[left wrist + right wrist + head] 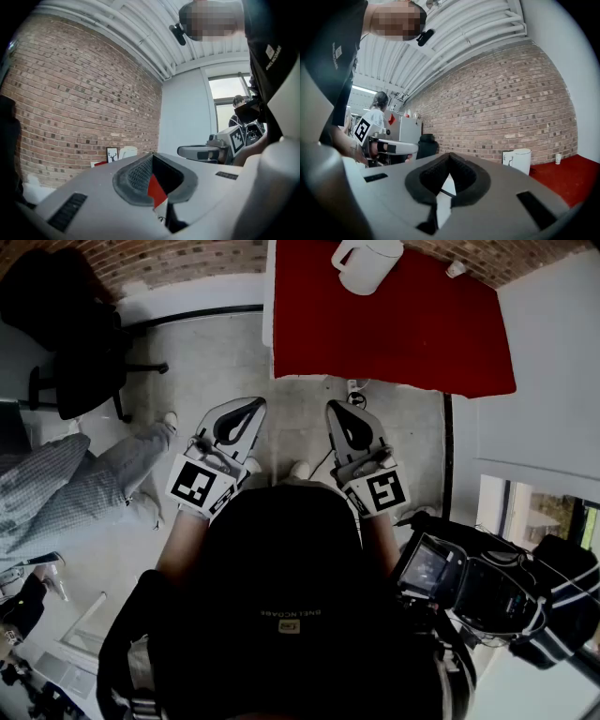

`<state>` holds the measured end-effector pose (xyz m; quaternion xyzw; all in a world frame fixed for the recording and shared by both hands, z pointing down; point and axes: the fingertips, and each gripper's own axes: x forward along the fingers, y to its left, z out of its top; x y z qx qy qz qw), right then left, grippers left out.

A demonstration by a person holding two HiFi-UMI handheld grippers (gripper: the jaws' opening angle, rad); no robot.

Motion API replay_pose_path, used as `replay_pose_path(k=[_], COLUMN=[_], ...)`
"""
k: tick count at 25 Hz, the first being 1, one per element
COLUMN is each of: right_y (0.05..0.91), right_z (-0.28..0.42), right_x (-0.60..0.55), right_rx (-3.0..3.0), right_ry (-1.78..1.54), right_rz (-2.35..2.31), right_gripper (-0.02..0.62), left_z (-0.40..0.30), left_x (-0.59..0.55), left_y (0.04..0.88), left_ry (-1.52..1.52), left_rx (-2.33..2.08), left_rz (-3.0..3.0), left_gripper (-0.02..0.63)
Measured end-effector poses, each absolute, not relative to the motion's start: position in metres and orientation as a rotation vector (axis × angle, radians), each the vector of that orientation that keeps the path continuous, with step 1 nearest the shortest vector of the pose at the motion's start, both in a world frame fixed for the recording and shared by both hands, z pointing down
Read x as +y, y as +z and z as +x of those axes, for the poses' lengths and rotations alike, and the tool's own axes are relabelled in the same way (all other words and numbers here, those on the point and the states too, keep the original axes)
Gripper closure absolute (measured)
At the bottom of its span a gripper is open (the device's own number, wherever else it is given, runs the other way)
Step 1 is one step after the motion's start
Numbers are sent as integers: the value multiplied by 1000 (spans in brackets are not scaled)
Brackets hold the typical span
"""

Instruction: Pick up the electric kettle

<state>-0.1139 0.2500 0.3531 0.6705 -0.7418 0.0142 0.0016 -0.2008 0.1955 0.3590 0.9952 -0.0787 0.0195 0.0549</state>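
Electric kettle (367,263), white and upright, stands at the far end of the red table (403,334), close to the brick wall (169,259) and well apart from both grippers. A broad stretch of bare red top lies between it and the table's near edge. A small white cup (455,268) sits to its right, near the far edge.

The left gripper (253,406) and right gripper (336,408) are held side by side over the grey floor (225,362), short of the near edge and touching nothing. Each has its jaws closed tip to tip with nothing between them.

The left gripper view alone shows a small framed deer picture (112,154) just left of the kettle, against the brick. The right gripper view shows the kettle's handle turned to the left.

On the floor left of the table stand a black office chair (66,324) and a seated person's grey-trousered legs (84,474). A pale wall (553,362) bounds the table's right side, and dark camera gear (450,573) sits low on the right.
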Motion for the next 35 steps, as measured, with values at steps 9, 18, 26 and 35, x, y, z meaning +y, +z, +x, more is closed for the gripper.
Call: replay_pose_path(k=[9, 18, 26, 35], right_y=[361, 358, 374, 388], right_z=[-100, -75, -35, 0], right_x=[253, 296, 322, 320], right_rx=[-2359, -2423, -2450, -2429], right_ry=[50, 112, 176, 248], right_rz=[2025, 2058, 2086, 2150], right_gripper=[589, 589, 589, 589], left_z=[-175, -153, -117, -88], left_x=[208, 250, 275, 265], left_y=[358, 353, 366, 370], left_ry=[72, 131, 147, 116], left_rx=[-189, -208, -218, -259], left_rz=[3029, 3077, 3081, 3111], left_gripper=[603, 603, 603, 603])
